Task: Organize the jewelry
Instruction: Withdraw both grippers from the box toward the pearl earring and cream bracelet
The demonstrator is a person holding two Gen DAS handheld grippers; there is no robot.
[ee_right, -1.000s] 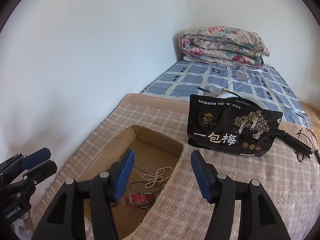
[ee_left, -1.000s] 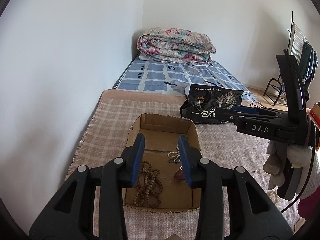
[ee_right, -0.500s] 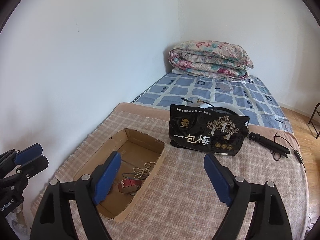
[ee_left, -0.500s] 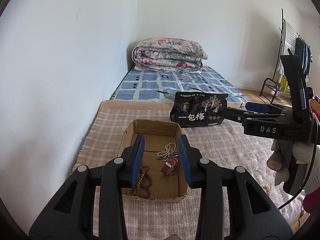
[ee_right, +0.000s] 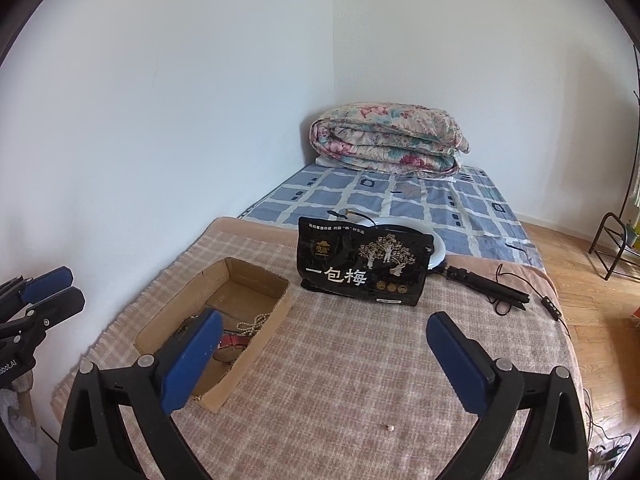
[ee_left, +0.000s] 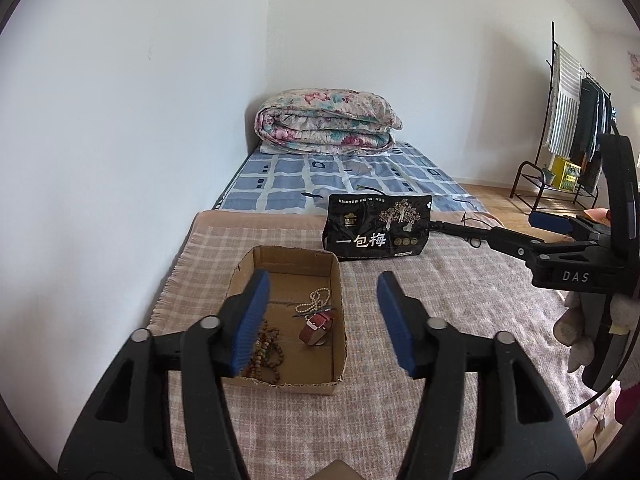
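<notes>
Left claw [ee_left: 323,322]: we record its blue pads spread apart, holding and touching nothing, raised over the near end of the cardboard box [ee_left: 338,344]. Right claw [ee_right: 324,364]: spread wider, also empty, above the checked blanket [ee_right: 340,360]; its left pad overlaps the box's near corner in its own view. Jewelry, all inside the box: wooden bead strand [ee_left: 267,354] at the near left, red strap [ee_left: 316,326] at centre right, pearl string [ee_left: 316,300] just beyond it, a thin dark piece across the pearls that we cannot identify. The box sits on the blanket near the wall side; a black snack bag [ee_left: 376,232] stands beyond it, apart from it. Left wrist view only: the full box interior with the wooden beads, the right claw seen side-on [ee_left: 552,222], and a clothes rack [ee_left: 576,120]. Right wrist view only: a white plate [ee_right: 434,246] behind the bag, a folded black tripod [ee_right: 488,286] with cable, a small pale bead [ee_right: 391,427] on the blanket, and the left claw at the frame edge [ee_right: 52,292]. Both views: folded floral quilt [ee_right: 390,142] on the blue-checked bed [ee_right: 400,200].
</notes>
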